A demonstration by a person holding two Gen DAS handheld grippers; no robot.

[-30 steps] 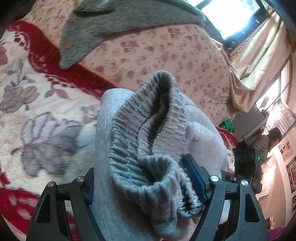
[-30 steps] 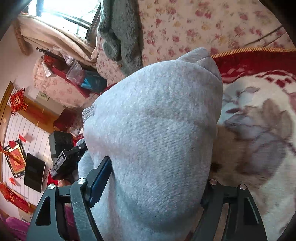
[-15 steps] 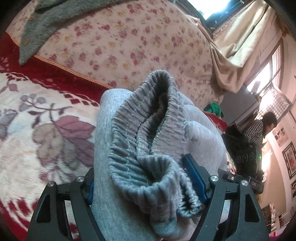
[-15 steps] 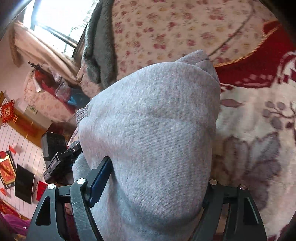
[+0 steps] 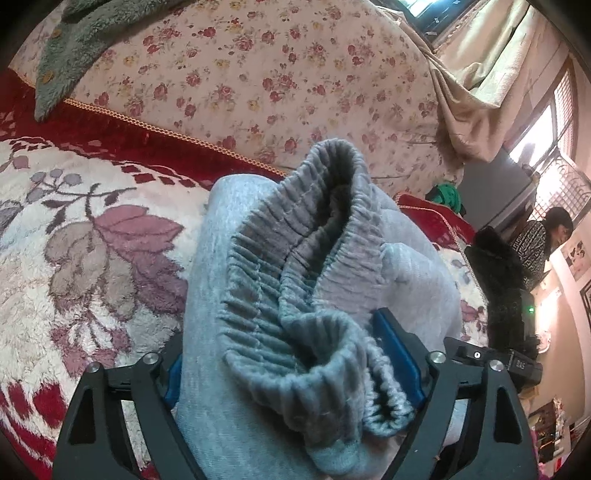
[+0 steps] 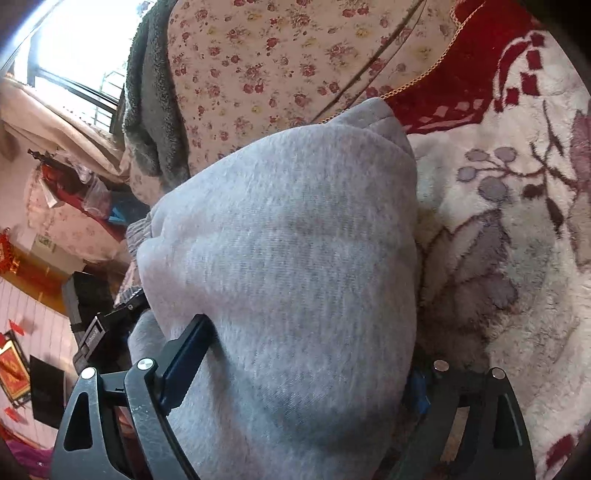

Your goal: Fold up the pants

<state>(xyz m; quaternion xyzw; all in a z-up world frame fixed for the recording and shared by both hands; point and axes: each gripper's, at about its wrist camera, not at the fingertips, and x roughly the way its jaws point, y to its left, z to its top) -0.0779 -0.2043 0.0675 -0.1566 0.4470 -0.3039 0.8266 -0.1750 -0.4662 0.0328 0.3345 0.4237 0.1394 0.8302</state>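
Folded grey pants (image 5: pixel 314 221) fill the left wrist view, ribbed elastic waistband up, over a cream and red floral blanket (image 5: pixel 92 258). My left gripper (image 5: pixel 288 347) has the waistband end between its fingers; its jaws are opening, and the cloth still touches both blue pads. In the right wrist view the smooth folded end of the pants (image 6: pixel 288 229) bulges between the fingers of my right gripper (image 6: pixel 306 354), whose jaws are also opening with fabric against them. The underside of the bundle is hidden.
A rose-print bolster (image 5: pixel 258 74) rises just behind the blanket, with a grey-green fleece garment (image 5: pixel 81 33) draped over it. Curtains and a window lie beyond. A person (image 5: pixel 546 236) is at the far right. The blanket (image 6: pixel 517 221) spreads to the right of the bundle.
Both grippers have carried the pants sideways across the blanket and slightly down, so the bolster and fleece slid across both views. The fingers of both stand a little wider apart.
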